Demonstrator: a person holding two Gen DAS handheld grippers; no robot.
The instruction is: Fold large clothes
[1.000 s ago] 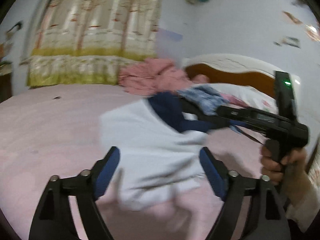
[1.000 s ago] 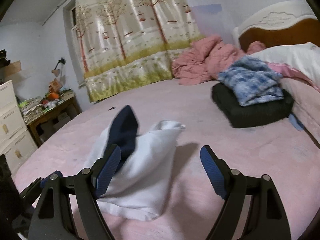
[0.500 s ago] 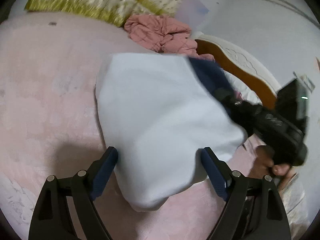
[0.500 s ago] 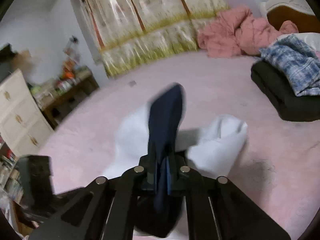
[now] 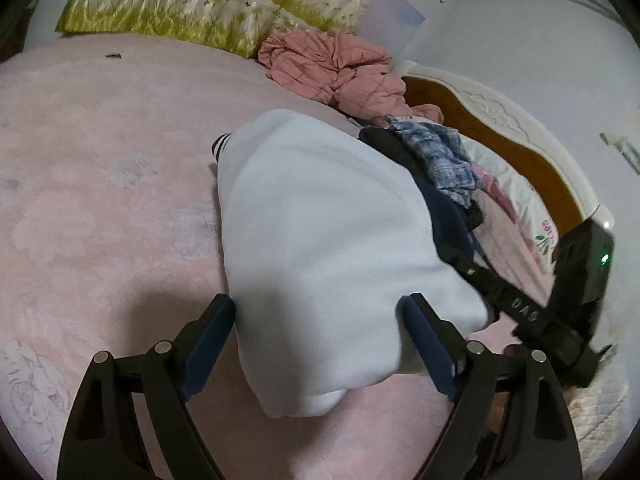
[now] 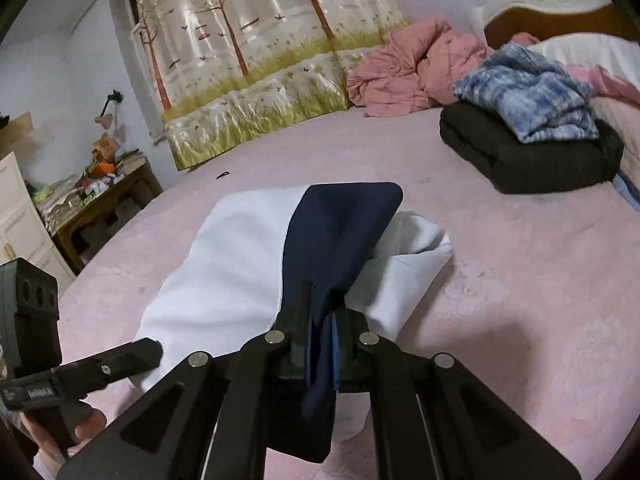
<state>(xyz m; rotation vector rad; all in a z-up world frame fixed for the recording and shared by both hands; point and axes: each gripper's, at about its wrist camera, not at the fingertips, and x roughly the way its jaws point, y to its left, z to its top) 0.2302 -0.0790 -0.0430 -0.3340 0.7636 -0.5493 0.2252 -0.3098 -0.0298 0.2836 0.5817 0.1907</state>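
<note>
The pink bed [image 5: 100,200] spreads ahead of both sets of jaws. The white-and-navy garment [image 5: 320,248] lies on it, bunched, its lower end sitting between the left gripper's [image 5: 318,328] wide-spread fingers; how it is folded underneath is hidden. The right gripper [image 6: 322,336] has its jaws pressed together on the garment's navy panel [image 6: 340,236], lifting it. A folded dark stack [image 6: 532,152] lies far ahead to the right. The holding hands are mostly cut off.
</note>
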